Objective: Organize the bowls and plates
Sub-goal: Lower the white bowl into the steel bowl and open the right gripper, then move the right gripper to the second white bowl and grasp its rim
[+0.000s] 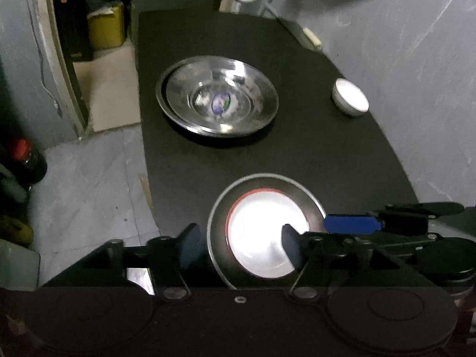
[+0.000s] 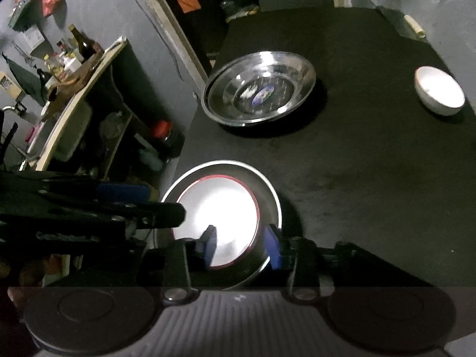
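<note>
The left gripper (image 1: 239, 245) stands with its jaws apart, straddling the left rim of a steel plate (image 1: 215, 223) without pressing on it. The right gripper (image 2: 241, 245) is likewise apart, its fingers set either side of the plate's right rim, clamped on nothing. Both seem to be placed at opposite edges so that the plate could be set down level between them.

Inside the steel plate lies a white plate with a red rim (image 1: 264, 238), nested and centred, so the two read as a stack already made at the near end of the black table (image 1: 327, 154). Further back sit two steel bowls (image 1: 217, 98), one inside the other, well apart from the plates. A small white bowl (image 1: 351, 98) stands alone near the wall, probably the piece not yet sorted.
</note>
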`<action>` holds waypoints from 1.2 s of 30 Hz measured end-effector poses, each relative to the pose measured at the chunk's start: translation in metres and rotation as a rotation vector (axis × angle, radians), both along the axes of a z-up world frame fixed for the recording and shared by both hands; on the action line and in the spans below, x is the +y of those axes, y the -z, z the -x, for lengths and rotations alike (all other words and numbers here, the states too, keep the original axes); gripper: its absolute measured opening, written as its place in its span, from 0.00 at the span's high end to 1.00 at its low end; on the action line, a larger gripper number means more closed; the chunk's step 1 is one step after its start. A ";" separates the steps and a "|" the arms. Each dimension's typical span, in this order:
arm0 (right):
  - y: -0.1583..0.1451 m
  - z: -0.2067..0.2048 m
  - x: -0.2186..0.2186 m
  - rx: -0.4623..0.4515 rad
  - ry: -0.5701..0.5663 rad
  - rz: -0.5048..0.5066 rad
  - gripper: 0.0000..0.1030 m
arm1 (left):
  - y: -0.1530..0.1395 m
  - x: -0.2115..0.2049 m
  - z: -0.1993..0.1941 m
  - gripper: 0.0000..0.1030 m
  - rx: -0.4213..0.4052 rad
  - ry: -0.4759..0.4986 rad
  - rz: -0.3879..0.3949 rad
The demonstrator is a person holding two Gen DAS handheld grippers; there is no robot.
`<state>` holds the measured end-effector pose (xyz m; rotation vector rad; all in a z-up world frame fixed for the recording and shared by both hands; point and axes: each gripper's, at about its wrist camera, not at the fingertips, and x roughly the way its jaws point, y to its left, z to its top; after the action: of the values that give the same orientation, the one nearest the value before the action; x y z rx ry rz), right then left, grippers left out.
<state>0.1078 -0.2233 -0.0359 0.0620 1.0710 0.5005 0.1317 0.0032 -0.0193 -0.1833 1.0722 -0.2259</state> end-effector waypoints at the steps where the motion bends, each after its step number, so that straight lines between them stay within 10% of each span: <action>1: -0.003 0.001 -0.002 -0.007 0.012 0.005 0.37 | -0.004 0.002 0.001 0.29 -0.011 -0.009 0.006; 8: -0.020 0.010 -0.018 -0.057 0.113 -0.002 0.11 | -0.039 0.007 0.019 0.02 -0.151 -0.058 -0.031; 36: -0.034 0.019 -0.096 -0.301 0.333 -0.059 0.00 | -0.064 -0.042 -0.016 0.01 -0.292 0.007 0.052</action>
<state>0.0892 -0.3192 -0.0019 0.2075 0.7315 0.2298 0.1481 -0.0384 0.0452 -0.1871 0.7776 -0.2776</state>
